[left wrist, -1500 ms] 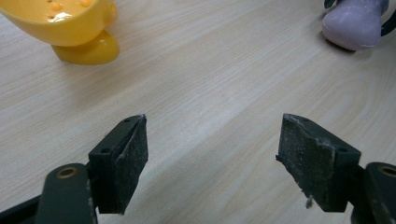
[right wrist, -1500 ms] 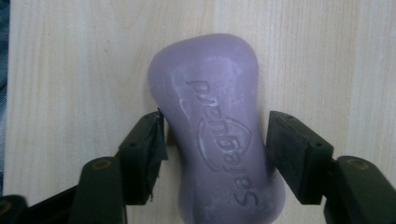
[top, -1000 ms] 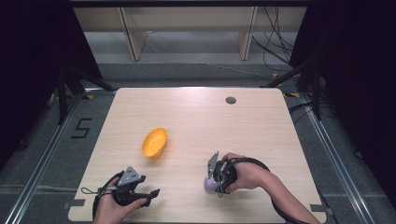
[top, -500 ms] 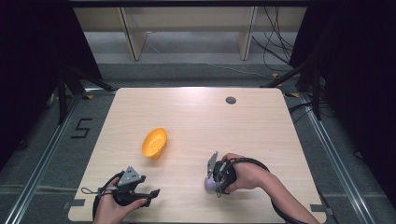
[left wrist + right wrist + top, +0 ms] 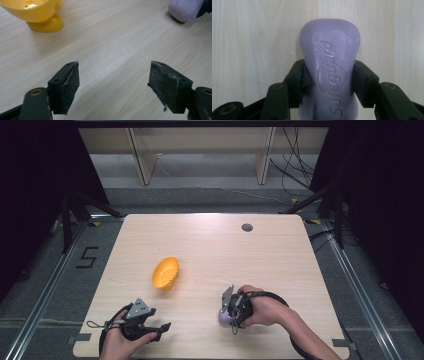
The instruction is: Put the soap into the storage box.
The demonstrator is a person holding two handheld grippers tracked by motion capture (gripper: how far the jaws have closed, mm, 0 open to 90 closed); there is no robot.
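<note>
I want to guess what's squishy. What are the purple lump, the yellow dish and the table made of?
The purple lump looks like a bar of soap: matte, waxy, with a stamped logo and whitish scuffs. The yellow dish seems to be glossy moulded plastic, with shiny highlights. The table looks like pale wood or wood-look laminate, with visible grain lines.

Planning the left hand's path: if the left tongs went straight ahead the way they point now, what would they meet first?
Probably nothing: bare table lies ahead of the open left tongs. The yellow bowl sits off to one side, the purple soap to the other, though depth is uncertain.
</note>
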